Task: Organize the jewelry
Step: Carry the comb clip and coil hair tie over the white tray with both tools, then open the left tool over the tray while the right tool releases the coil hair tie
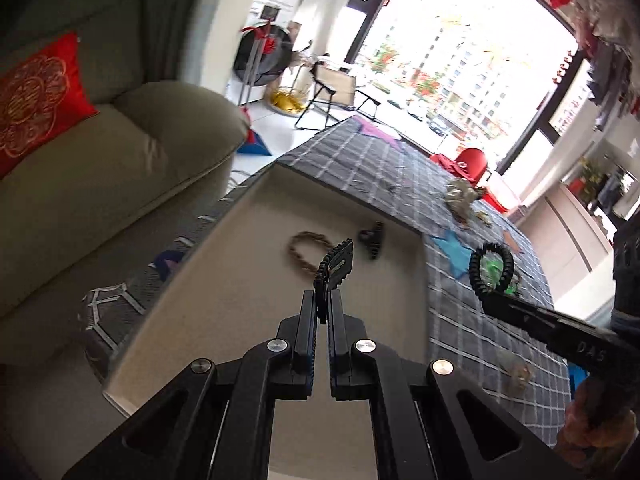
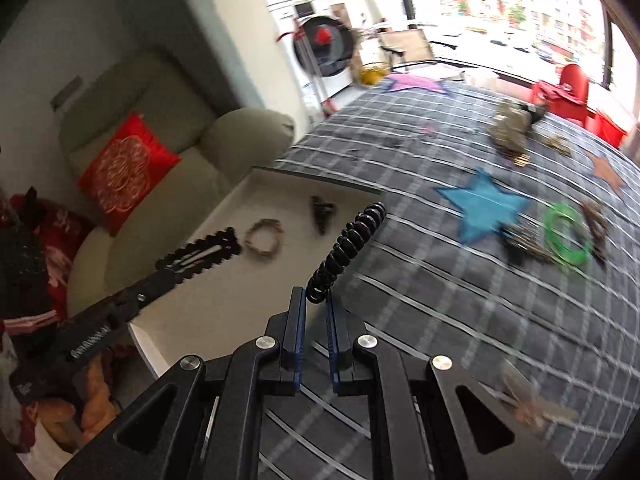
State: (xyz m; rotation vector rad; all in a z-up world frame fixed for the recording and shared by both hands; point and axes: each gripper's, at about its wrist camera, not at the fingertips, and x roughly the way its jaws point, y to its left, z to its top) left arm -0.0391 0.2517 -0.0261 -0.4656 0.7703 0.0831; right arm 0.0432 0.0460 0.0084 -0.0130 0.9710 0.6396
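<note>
The left tool (image 1: 325,300) is clamped on a black snap hair clip (image 1: 335,267), long axis pointing ahead, already over the beige tray (image 1: 224,280). The right tool (image 2: 316,300) pinches a black spiral hair tie (image 2: 348,248) above the tray's right edge on the tabletop (image 2: 460,300); the left is nearer to setting down.

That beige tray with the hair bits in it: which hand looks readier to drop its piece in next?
Probably the left. The left gripper holds the black scalloped clip already over the beige tray; the right gripper, with the black spiral hair tie, is over the checked cloth.
</note>
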